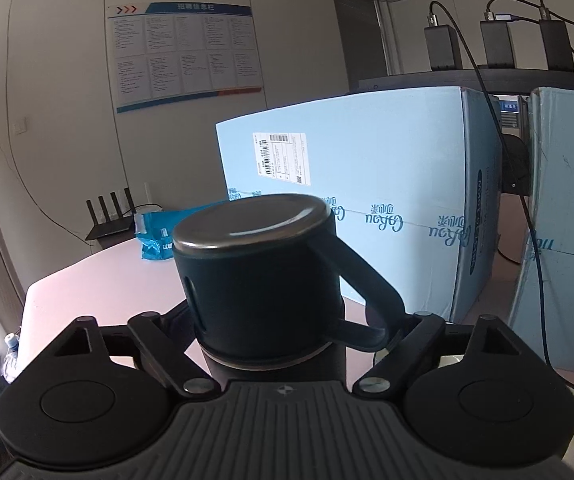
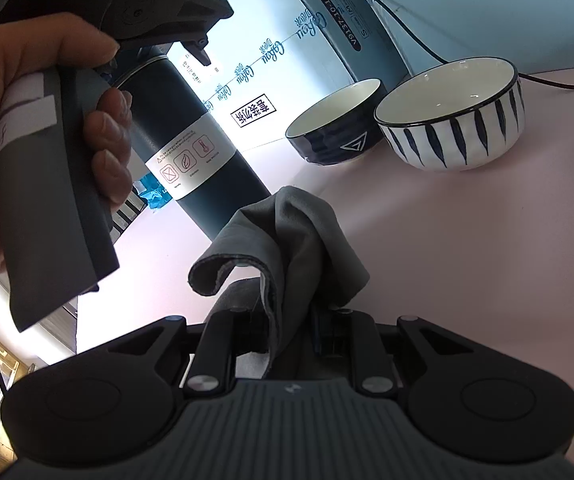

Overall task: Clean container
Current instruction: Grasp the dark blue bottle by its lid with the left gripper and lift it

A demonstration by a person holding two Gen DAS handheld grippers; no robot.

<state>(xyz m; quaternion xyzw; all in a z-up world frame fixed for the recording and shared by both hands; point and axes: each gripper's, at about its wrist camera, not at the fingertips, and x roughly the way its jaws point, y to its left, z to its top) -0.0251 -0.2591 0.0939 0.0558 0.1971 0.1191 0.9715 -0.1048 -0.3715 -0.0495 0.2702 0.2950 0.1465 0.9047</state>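
Note:
My left gripper (image 1: 275, 344) is shut on a dark teal insulated bottle (image 1: 263, 280), gripping it just below its lid with the loop handle. In the right wrist view the same bottle (image 2: 191, 136) hangs tilted above the pink table, a white label band round its body, with the left gripper (image 2: 155, 12) and the hand above it. My right gripper (image 2: 283, 300) is shut on a folded grey cloth (image 2: 287, 240), which stands up between the fingers just below and beside the bottle's lower end. I cannot tell whether cloth and bottle touch.
Two bowls stand on the pink table (image 2: 447, 260): a dark blue one (image 2: 339, 124) and a white one with blue stripes (image 2: 455, 116). Light blue cartons (image 1: 367, 184) and cables stand behind. A router (image 1: 111, 220) and a blue packet (image 1: 155, 240) lie far left.

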